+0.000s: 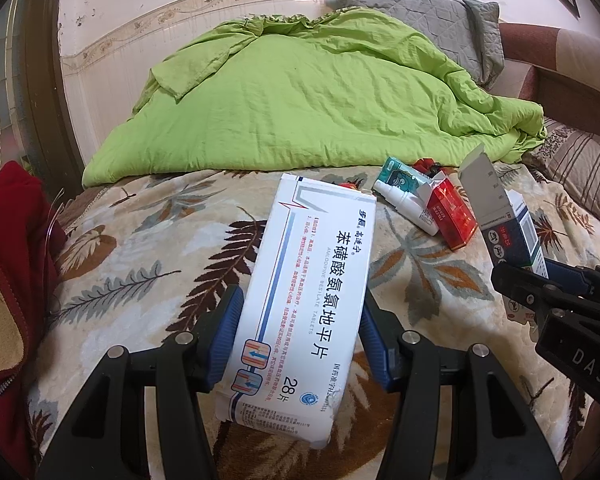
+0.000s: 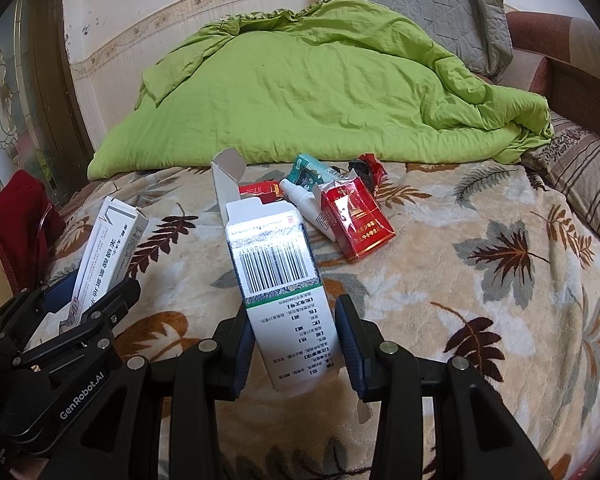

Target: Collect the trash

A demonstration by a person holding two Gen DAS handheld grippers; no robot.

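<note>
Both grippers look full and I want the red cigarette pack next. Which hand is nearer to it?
Right, probably. The red cigarette pack lies just beyond the right gripper, which is shut on the barcode box. The left gripper, shut on the white tablet box, sits farther off.

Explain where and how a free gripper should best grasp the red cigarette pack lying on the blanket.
Probably grip the red cigarette pack across its two long narrow sides, coming from above. It lies flat, face up, on the blanket; avoid its torn-open top, which leans against the white bottle.

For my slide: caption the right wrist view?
Right tongs grip an opened barcoded carton above a leaf-print blanket.
</note>
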